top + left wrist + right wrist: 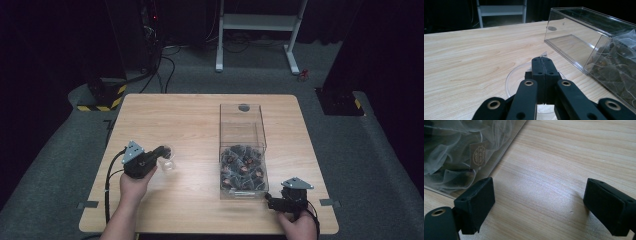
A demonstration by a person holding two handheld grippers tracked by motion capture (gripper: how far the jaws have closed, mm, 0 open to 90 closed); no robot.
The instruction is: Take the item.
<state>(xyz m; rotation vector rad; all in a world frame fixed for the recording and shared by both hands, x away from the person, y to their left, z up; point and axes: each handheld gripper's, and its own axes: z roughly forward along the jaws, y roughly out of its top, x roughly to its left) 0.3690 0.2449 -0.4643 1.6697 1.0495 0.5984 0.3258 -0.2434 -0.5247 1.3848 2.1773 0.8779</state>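
Note:
A small clear plastic cup [169, 161] lies on the wooden table [190, 125] at the left, and my left gripper [163, 151] is shut on its rim. In the left gripper view the two jaws of this gripper [543, 62] meet on the clear cup [510, 79]. A long clear box [242, 127] stands right of centre, its near end full of dark mesh sachets [243, 167]. My right gripper [270, 201] rests open at the box's near right corner. Between the jaws of the right gripper [537, 195] is bare wood, with the sachets [449, 150] behind the box wall at the left.
The far half of the clear box [574, 37] holds nothing. A round grey grommet [244, 107] sits in the table behind it. On the floor beyond the table stand a white frame [257, 30] and a black-and-yellow striped base [102, 97]. The table's near edge runs just beside my right hand [299, 225].

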